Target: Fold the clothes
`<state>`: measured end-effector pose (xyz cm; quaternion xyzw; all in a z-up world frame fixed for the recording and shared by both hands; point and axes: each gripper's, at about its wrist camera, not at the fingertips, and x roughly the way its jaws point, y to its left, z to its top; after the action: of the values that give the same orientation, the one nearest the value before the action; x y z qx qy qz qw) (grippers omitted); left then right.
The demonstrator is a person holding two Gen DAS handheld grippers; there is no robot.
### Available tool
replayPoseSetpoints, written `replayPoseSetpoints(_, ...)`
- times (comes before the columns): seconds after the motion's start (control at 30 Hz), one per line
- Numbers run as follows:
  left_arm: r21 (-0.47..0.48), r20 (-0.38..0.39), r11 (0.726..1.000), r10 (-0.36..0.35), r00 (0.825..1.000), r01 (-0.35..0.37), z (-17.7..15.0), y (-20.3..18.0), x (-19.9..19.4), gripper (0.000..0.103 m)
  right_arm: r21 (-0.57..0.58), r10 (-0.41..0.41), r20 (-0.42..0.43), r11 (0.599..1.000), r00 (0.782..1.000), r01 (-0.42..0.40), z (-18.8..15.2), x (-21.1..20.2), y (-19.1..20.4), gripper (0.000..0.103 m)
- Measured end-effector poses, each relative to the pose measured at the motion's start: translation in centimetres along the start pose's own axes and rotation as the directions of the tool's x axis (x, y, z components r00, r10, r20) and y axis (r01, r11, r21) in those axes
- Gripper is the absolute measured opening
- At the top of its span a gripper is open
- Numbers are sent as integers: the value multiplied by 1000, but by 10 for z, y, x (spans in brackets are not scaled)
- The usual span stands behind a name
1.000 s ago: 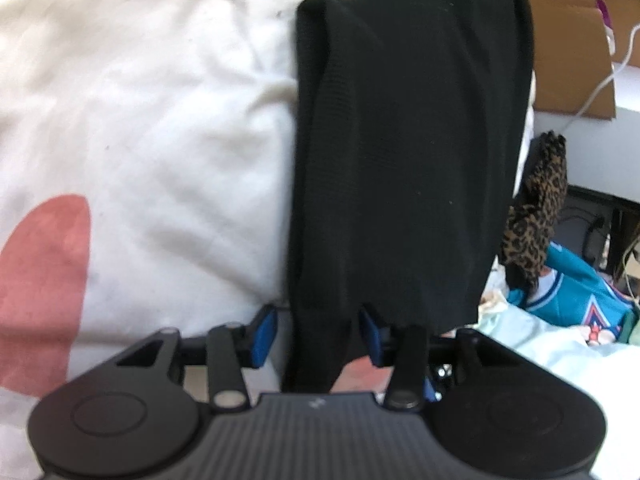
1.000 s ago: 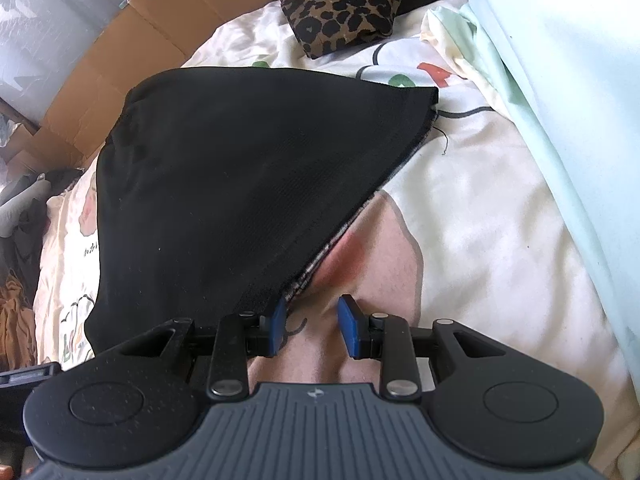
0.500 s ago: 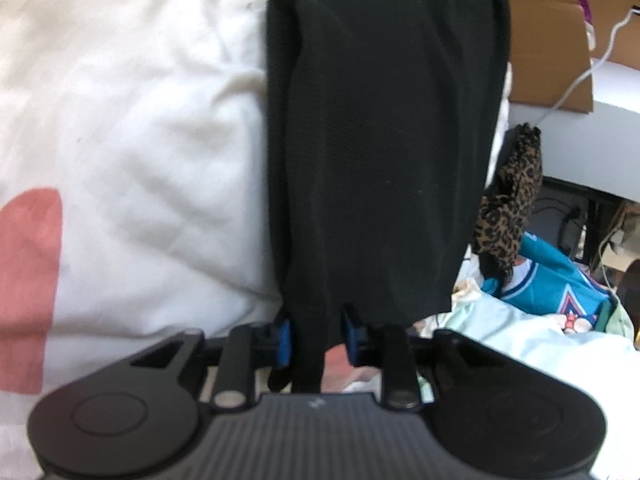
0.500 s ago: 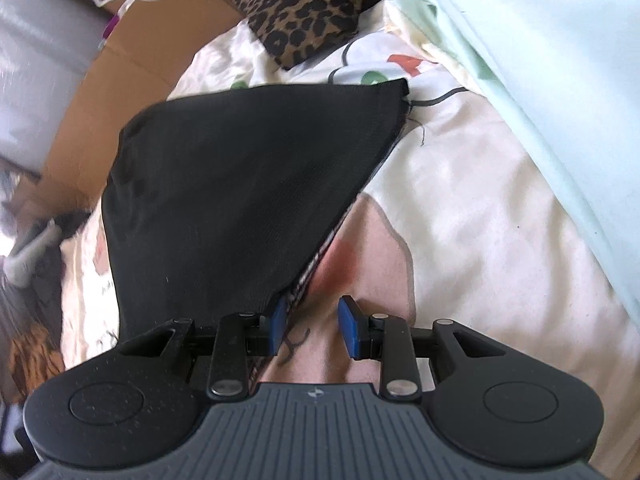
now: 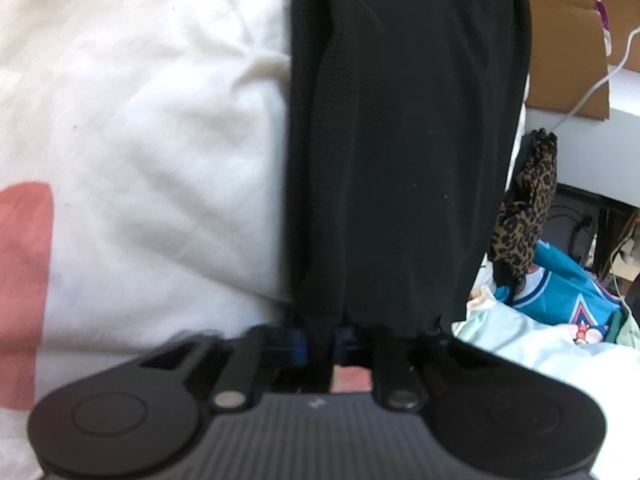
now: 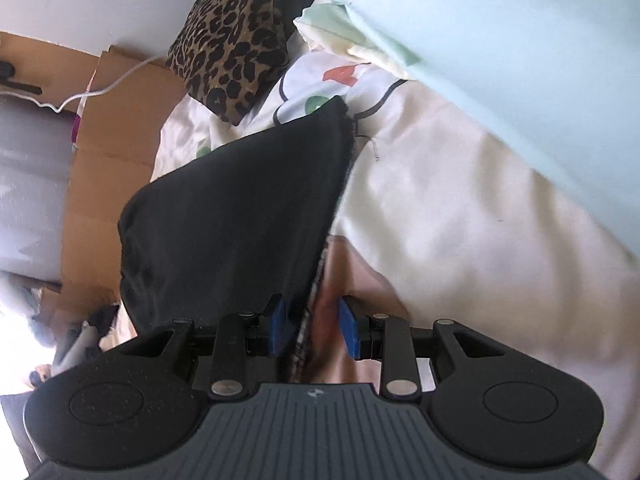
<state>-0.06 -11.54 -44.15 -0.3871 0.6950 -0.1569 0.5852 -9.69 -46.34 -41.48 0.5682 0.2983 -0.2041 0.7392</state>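
We angle both grippers down at the bed. Our left gripper (image 5: 320, 344) is closing, its blue pads pinching a fold at the near edge of the black garment (image 5: 404, 140), which lies on the cream bedspread (image 5: 152, 128). Our right gripper (image 6: 312, 324) stands parted, the garment's hem running loose between its jaws. Bare bedspread lies open to the right, bounded by a mint sheet (image 6: 500, 28).

Bed covered with a cream cotton sheet (image 5: 152, 128) printed with large coral-pink patches and dark outlined shapes. Black knit garment (image 6: 240, 208) lies spread across it, one corner lifted off the sheet. Leopard-print fabric bundle (image 6: 232, 40) sits at the bed's far edge. Pale mint-green cloth (image 6: 500, 40) drapes along one side. Teal jersey (image 5: 560, 292) crumpled near the leopard piece.
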Motion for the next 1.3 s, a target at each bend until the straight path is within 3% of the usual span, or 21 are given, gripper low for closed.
replayPoseSetpoints(0.3, 37, -13, 999, -38, 999, 38, -6, -16, -16, 6, 92, 3, 65, 996, 998, -8, 23, 12, -6, 36)
replayPoseSetpoints(0.37, 40, -18, 998, -45, 999, 46, -11, 2, -38, 6, 111, 9, 76, 994, 997, -18, 29, 15, -7, 36)
replayPoseSetpoints(0.47, 44, -18, 998, -36, 999, 37, -11, 1, -40, 6, 112, 18, 90, 993, 996, -28, 33, 20, -4, 36)
replayPoseSetpoints(0.57, 33, -17, 999, -9, 1000, 10, -7, 2, -16, 7, 123, 27, 105, 992, 994, -40, 38, 24, -5, 36)
replayPoseSetpoints(0.6, 29, -18, 1000, -1, 1000, 1, -7, 16, -30, 7, 123, 29, 109, 992, 994, -42, 40, 25, -5, 36)
replayPoseSetpoints(0.67, 20, -20, 1000, 12, 1000, -12, -6, 45, -61, 16, 124, 32, 115, 991, 993, -47, 43, 27, -5, 36)
replayPoseSetpoints(0.83, 37, -14, 999, 33, 999, -32, -6, 54, -66, 32, 122, 29, 127, 992, 992, -45, 49, 28, -5, 36)
replayPoseSetpoints(0.93, 42, -6, 999, 25, 1000, -25, -7, 57, -67, 33, 126, 32, 136, 991, 990, -49, 51, 30, -4, 36)
replayPoseSetpoints(1.0, 36, -1, 999, 21, 1000, -21, -8, 62, -71, 28, 125, 40, 143, 990, 989, -58, 53, 30, -3, 36)
replayPoseSetpoints(1.07, 28, 5, 999, 18, 1000, -18, -9, 67, -74, 8, 123, 42, 148, 991, 988, -61, 54, 31, -3, 36)
replayPoseSetpoints(1.13, 35, 7, 999, 18, 1000, -19, -11, 69, -80, 7, 120, 37, 143, 991, 989, -54, 55, 32, -2, 22)
replayPoseSetpoints(1.17, 50, 7, 998, 24, 1000, -24, -11, 68, -84, 6, 117, 31, 138, 992, 990, -48, 55, 32, -1, 3)
replayPoseSetpoints(1.3, 128, -2, 991, 49, 999, -48, -11, 58, -104, 5, 107, 40, 121, 993, 992, -53, 56, 26, 2, 2)
